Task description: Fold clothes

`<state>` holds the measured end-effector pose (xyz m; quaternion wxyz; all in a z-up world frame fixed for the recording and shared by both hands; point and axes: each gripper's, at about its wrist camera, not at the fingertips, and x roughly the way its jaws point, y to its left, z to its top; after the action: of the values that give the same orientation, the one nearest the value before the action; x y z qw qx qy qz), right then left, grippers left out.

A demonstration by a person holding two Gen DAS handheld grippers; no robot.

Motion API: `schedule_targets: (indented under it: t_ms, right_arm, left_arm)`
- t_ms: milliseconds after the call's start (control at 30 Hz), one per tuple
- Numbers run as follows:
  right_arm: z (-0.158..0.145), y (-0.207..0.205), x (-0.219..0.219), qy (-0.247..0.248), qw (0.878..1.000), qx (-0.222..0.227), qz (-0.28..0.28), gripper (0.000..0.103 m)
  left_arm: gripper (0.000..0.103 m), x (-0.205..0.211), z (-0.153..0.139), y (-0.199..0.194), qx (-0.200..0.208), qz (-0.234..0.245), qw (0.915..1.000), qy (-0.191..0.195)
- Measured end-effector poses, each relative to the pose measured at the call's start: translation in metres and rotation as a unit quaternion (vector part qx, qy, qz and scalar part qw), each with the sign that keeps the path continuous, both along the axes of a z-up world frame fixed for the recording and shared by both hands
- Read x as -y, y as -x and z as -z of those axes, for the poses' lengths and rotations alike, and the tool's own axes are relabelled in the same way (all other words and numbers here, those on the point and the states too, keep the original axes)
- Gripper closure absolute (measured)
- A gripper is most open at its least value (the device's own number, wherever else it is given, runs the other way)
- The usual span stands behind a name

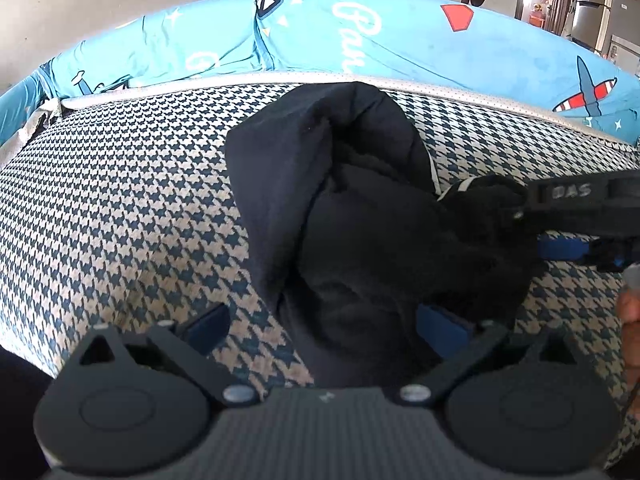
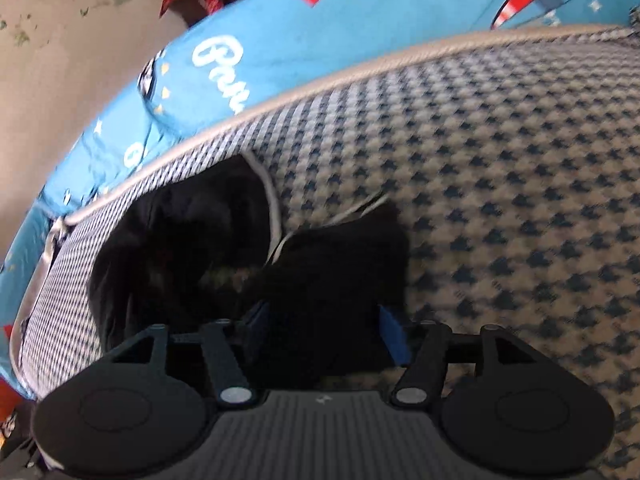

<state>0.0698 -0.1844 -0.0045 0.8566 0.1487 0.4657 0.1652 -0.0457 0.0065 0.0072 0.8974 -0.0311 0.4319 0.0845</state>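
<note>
A black garment [image 1: 360, 216] lies bunched on a houndstooth-patterned mattress [image 1: 120, 200], reaching from near the mattress's far edge back toward you. Past that edge a bright blue printed sheet [image 1: 400, 40] slopes up, with a red shape, white script and a striped aeroplane on it.

Your left gripper [image 1: 324, 320] hovers low over the near end of the garment. Its jaws stand wide apart: one blue pad sits over bare mattress, the other is at the edge of the cloth, and nothing is pinched between them.

Your right gripper [image 2: 320, 328] comes in from the right side. Its jaws are partly drawn together with a thick wad of black cloth filling the gap between the blue pads. It appears to have hold of that wad, and the cloth looks raised off the mattress there. In the right wrist view the garment [image 2: 192, 240] shows a thin white trim or cord, and the picture is blurred, so finer detail is lost. A bit of your hand [image 1: 630, 320] shows at the right margin of the left wrist view.

The garment is rumpled with no flat, squared shape, so it does not lie folded. The step in hand looks like gathering or repositioning the cloth with the right gripper. The next move likely calls for your left jaws to close on a free edge or corner, so both grippers can spread the cloth flat. Which edge is which cannot be told from here.
</note>
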Motion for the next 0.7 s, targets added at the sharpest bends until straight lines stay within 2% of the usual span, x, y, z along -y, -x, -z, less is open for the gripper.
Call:
schedule_targets:
  t_ms: [133, 167, 233, 267, 300, 467, 700]
  right_arm:
    - [0.005, 0.001, -0.015, 0.021, 1.0, 0.014, -0.017, 0.042]
    - [0.005, 0.002, -0.018, 0.026, 0.999, 0.022, -0.022, 0.046]
    - [0.006, 0.003, -0.019, 0.028, 0.999, 0.028, -0.026, 0.064]
    - [0.007, 0.003, -0.019, 0.029, 0.999, 0.028, -0.027, 0.082]
    - [0.008, 0.002, -0.019, 0.031, 0.999, 0.029, -0.026, 0.091]
    - [-0.001, 0.004, -0.014, 0.02, 0.998, 0.06, -0.01, 0.096]
    - [-0.024, 0.003, 0.021, 0.004, 0.991, 0.104, 0.084, 0.097]
  left_arm:
    - [0.0, 0.001, -0.001, 0.002, 0.002, 0.002, 1.0, -0.003]
    - [0.0, 0.001, -0.002, 0.002, 0.002, 0.002, 1.0, -0.003]
    - [0.0, 0.001, -0.003, 0.002, 0.002, 0.001, 1.0, -0.001]
    - [0.0, 0.001, -0.003, 0.002, 0.003, 0.001, 1.0, -0.001]
    - [0.0, 0.001, -0.003, 0.002, 0.004, 0.0, 1.0, -0.001]
    - [0.0, -0.001, -0.008, 0.003, 0.01, -0.002, 0.9999, 0.001]
    - [0.0, -0.005, -0.012, 0.004, 0.016, -0.012, 0.9998, 0.003]
